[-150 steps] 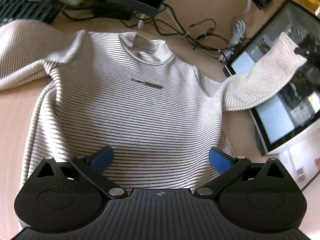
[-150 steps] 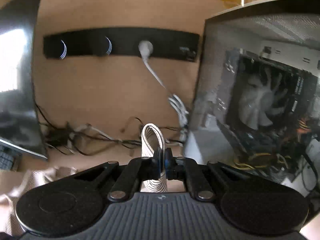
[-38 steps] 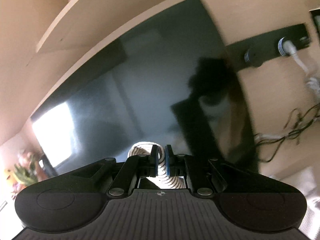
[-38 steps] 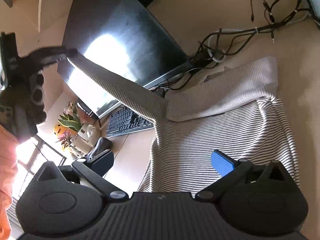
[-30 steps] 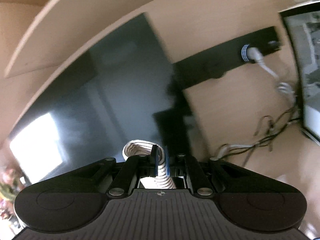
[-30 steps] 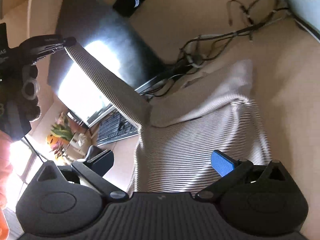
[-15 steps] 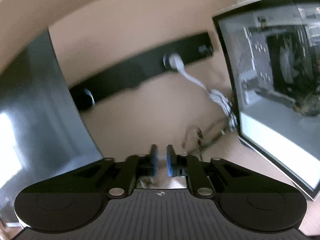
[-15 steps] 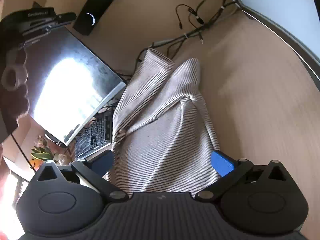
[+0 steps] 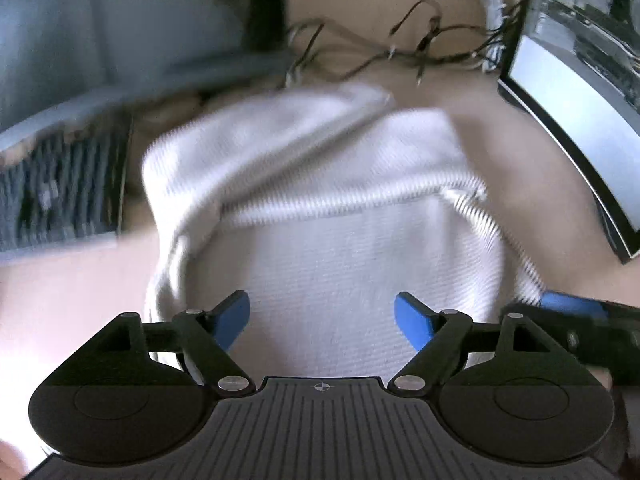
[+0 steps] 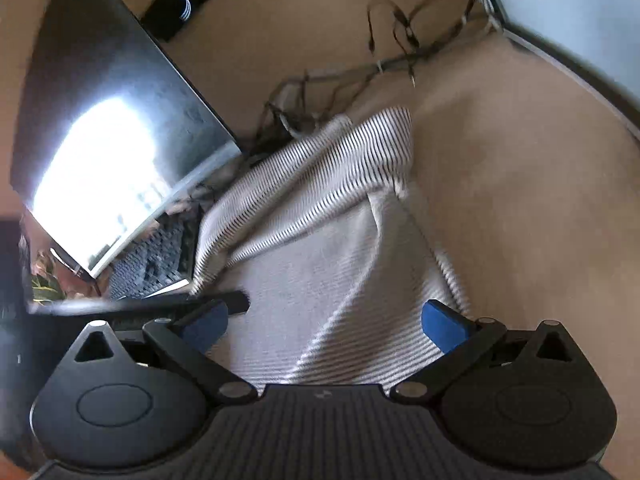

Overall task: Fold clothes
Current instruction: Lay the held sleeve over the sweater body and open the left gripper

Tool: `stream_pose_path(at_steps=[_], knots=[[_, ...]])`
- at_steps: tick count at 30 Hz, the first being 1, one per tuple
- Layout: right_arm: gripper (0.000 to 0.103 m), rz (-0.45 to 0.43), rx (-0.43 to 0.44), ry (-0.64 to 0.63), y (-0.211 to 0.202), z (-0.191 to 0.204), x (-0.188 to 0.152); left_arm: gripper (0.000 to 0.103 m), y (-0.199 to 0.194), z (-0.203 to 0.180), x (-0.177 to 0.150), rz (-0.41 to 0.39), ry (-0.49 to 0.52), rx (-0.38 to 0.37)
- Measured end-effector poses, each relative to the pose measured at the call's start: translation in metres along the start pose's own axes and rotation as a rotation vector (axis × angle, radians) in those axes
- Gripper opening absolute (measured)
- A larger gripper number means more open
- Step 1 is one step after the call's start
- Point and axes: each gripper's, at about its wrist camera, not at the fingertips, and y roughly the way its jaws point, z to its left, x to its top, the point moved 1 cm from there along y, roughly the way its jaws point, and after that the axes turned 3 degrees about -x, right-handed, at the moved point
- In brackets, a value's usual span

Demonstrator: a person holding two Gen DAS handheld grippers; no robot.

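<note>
Left gripper (image 9: 322, 318) jaws wide apart, empty. Right gripper (image 10: 326, 322) likewise spread, empty. Striped sweater (image 10: 320, 240) lies on counter (image 10: 520, 200), sleeves folded across body, cables (image 10: 400, 40) at 12 o'clock.

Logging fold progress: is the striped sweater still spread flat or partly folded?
Partly folded: the striped sweater has both sleeves laid across its body.

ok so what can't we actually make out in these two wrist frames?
- Left wrist: motion blur smears the striped sweater, so its folds and edges are unclear; the keyboard is a blur too.
- Left wrist: the sweater's near hem is hidden behind the left gripper.
- Right wrist: the hem is hidden behind the right gripper, and glare washes out the monitor screen.
- Both views: the computer case is cut off by the frame edge.
</note>
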Motion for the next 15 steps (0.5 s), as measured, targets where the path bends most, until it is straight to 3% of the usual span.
stream_pose_path(at_steps=[3,4,7,12,15], knots=[[0.103,0.016,-0.077,-0.07,0.017,0.01,-0.003,0.085,0.006,0.018,-0.016,0.022,-0.074,-0.062],[0.103,0.018,-0.102,-0.126,0.021,0.019,-0.003,0.087,0.005,0.022,-0.021,-0.003,-0.078,-0.084],[0.103,0.053,-0.155,-0.26,0.037,0.037,-0.005,0.086,0.002,0.028,-0.027,-0.045,-0.063,-0.112],[0.103,0.13,-0.183,-0.285,0.043,0.04,0.0,0.094,0.008,0.035,-0.021,-0.074,-0.054,-0.196],[0.103,0.186,-0.251,-0.382,0.046,0.045,-0.006,0.098,0.013,0.035,-0.018,-0.089,-0.034,-0.235]])
